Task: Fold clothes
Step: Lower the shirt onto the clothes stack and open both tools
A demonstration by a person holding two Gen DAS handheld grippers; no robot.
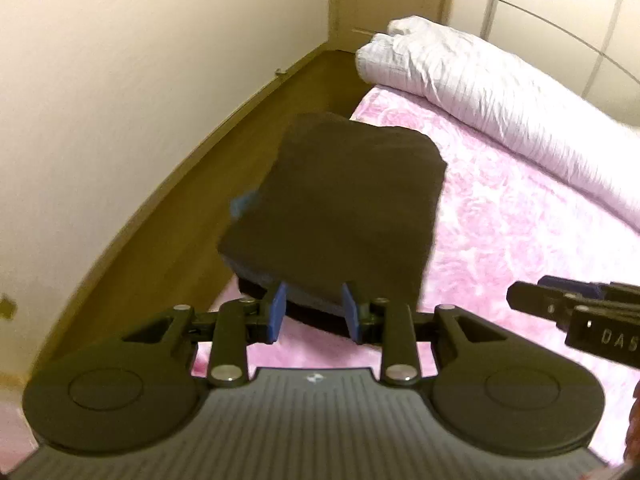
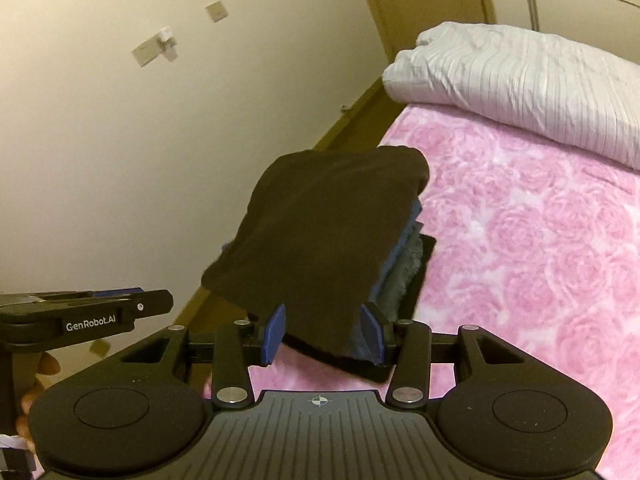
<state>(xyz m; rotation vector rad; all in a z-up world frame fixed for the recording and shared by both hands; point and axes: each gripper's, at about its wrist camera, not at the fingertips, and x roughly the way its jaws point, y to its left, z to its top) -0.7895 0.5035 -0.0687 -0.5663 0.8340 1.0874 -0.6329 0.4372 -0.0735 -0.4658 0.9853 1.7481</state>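
Both grippers hang empty over a stack of folded clothes at the bed's corner.

The left gripper (image 1: 314, 312) sits low in the middle of its own view, blue pads parted with nothing between them; the right gripper (image 2: 322, 334) is likewise spread and empty, both tilted down toward the bed. Just beyond their tips, mid-frame, lies the dark folded garment (image 2: 324, 236) topping the stack of folded clothes (image 2: 404, 276), with blue and grey layers peeking out at its right edge. The pile rests on the pink rose blanket (image 2: 520, 240), close to the mattress edge, well apart from the white duvet (image 2: 520, 84) at upper right. The cloth looks soft, light and floppy, so I would pinch a folded edge through all its layers, or it may sag open.
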